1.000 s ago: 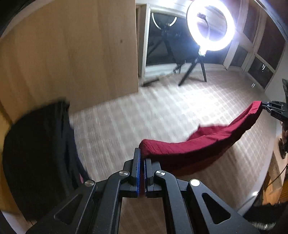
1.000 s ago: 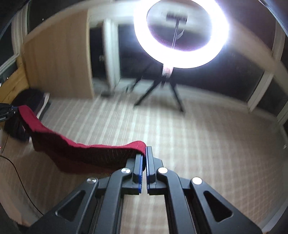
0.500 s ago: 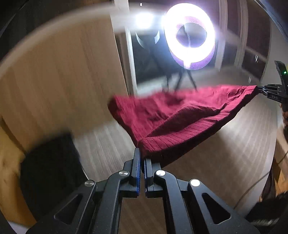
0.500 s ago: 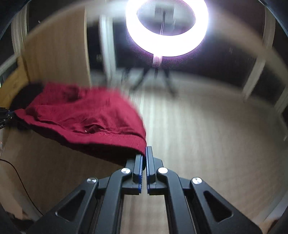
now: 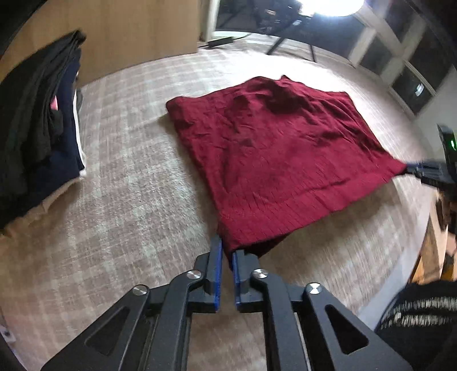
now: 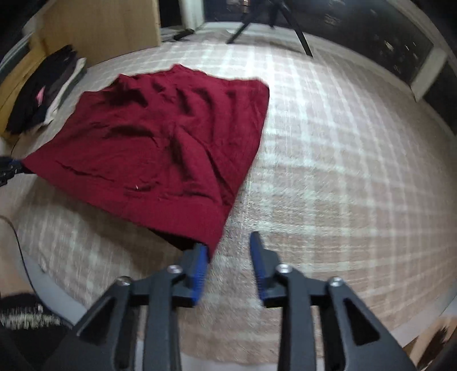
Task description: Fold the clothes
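On the checked rug (image 5: 137, 177) lies a dark red sweater (image 5: 274, 148), spread out almost flat. It is knitted, with ribbed lines and a thicker band along the near edge. Some soft wrinkles and bumps show in the middle.

The left claw (image 5: 225, 271) is pinched together on the near corner of the sweater, with the cloth tucked between its blue pads (image 5: 218, 274). The right claw (image 6: 228, 265) has its jaws spread apart. Its left pad just touches the sweater's other near corner, but it is not gripping it.

The left view shows a stack of dark clothes (image 5: 37, 128) on the rug by a wooden wall (image 5: 128, 34), well apart from the sweater. It also shows the right claw's tip at the far right corner of the sweater, though that part is blurry. A bright lamp glows at the top.

The right view shows the same stack (image 6: 42, 91) small and far off to the left. It shows much more bare rug (image 6: 357, 171) to the right of the sweater, and the legs of a tripod (image 6: 274, 20) at the top. A thin black cord (image 6: 22, 251) runs along the left side.
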Demonstrator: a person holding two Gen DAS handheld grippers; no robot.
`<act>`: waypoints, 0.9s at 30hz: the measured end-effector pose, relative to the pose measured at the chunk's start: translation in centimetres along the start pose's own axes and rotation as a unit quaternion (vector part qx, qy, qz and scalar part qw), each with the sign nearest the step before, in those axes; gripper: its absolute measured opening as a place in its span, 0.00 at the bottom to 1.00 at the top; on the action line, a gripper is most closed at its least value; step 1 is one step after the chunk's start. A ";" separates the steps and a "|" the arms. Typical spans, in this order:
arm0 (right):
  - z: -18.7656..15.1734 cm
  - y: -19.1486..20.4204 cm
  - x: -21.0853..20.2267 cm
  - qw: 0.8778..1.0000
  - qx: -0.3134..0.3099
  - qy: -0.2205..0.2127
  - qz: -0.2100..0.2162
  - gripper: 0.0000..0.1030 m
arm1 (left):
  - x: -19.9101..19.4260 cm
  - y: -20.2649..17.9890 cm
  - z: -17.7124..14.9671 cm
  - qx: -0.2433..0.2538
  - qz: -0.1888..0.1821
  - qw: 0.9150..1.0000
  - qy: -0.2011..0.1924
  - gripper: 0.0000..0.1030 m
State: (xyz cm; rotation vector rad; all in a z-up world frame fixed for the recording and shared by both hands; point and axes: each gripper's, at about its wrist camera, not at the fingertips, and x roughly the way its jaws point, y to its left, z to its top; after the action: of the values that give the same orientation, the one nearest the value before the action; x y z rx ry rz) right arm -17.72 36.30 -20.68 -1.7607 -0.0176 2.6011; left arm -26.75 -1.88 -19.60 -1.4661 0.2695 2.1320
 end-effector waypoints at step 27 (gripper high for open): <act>17.4 1.5 8.8 0.996 -0.037 -0.064 0.046 0.43 | 6.0 4.0 16.3 -0.031 -0.030 0.999 -0.021 0.30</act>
State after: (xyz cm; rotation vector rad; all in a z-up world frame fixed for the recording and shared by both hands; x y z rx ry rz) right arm -37.16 34.67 -22.35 -1.6497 -0.0354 2.8105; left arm -43.59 3.96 -19.22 -1.4436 0.1422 2.1376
